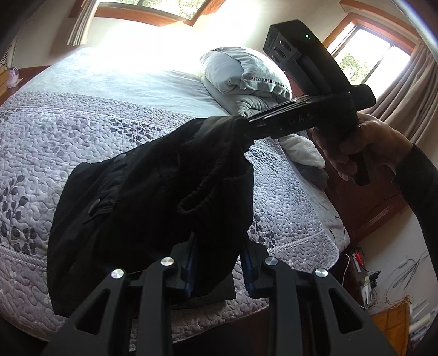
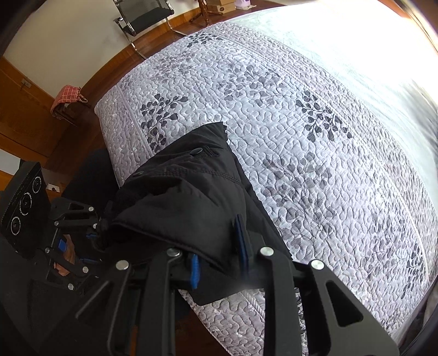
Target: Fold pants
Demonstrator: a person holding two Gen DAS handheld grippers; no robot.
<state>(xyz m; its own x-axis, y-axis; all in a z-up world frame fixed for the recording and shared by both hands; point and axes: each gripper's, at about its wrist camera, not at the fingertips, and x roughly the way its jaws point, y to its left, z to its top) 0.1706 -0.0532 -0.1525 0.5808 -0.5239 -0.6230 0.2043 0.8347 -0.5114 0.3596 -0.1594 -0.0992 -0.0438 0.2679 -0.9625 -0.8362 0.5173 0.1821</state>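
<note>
The black pants (image 1: 142, 197) hang bunched over the near edge of the quilted bed (image 1: 82, 131). My left gripper (image 1: 219, 263) is shut on the waistband, cloth between its blue pads. My right gripper (image 1: 246, 128) comes in from the right, shut on another part of the waistband and lifting it. In the right wrist view the pants (image 2: 186, 197) drape from my right gripper (image 2: 219, 257) onto the quilt (image 2: 301, 137), and the left gripper (image 2: 95, 235) grips the cloth at lower left.
A grey pillow (image 1: 246, 76) and folded bedding lie at the head of the bed. A wooden bedside unit with cables (image 1: 366, 273) stands to the right. A chair (image 2: 142, 19) and a stool with red cloth (image 2: 68, 98) stand on the wooden floor.
</note>
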